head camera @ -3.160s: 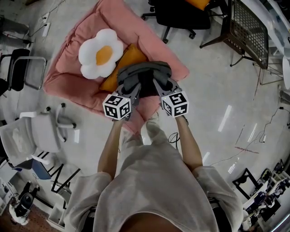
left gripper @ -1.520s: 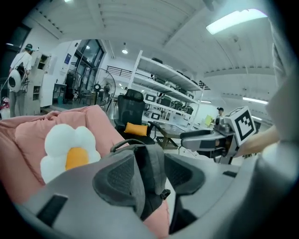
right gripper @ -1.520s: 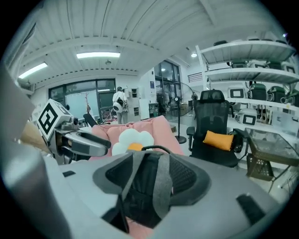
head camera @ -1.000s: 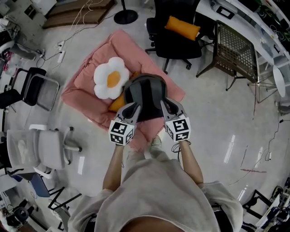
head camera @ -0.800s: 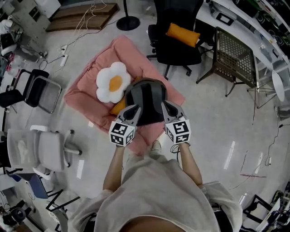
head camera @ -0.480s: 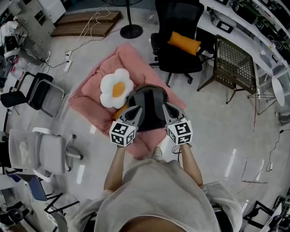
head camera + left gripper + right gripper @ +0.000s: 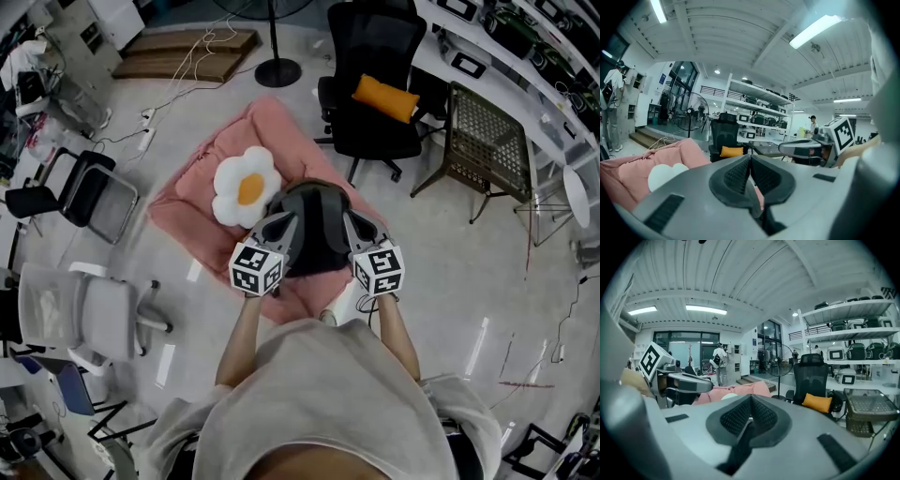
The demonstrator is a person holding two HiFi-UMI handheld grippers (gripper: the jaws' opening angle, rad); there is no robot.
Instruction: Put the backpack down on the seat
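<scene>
1. Over the last few seconds the head view has pulled back. The pink seat (image 7: 192,202) now looks smaller, just left of centre. The black office chair (image 7: 375,56) with its orange pillow (image 7: 386,97) has come fully into sight at the top.
2. The backpack (image 7: 314,230) has not left the grippers. It hangs at the centre of the frame, over the near right corner of the pink seat. I can't tell whether its bottom touches the cushion.
3. The left gripper (image 7: 283,225) is pinched tight on the bag's left side. In its own view the pads are pressed together, with a dark strip running down from them. The right gripper (image 7: 351,223) is closed the same way on dark material on the right side.
4. From where I stand, the putting-down isn't done yet. The bag is still being carried, and it sits over the seat's corner rather than its middle.
5. The flower cushion (image 7: 246,190) lies just left of the backpack and fills the middle of the seat. The free pink is mostly the corner under the bag and the band at the far left. The seat's near edge runs close above the person's shoe (image 7: 349,305), so there is little margin toward the bottom of the frame.
6. Bare floor (image 7: 450,253) opens to the right and lower right. The mesh chair (image 7: 487,127) at upper right and the white chair (image 7: 84,314) at the left edge are well apart from the bag
</scene>
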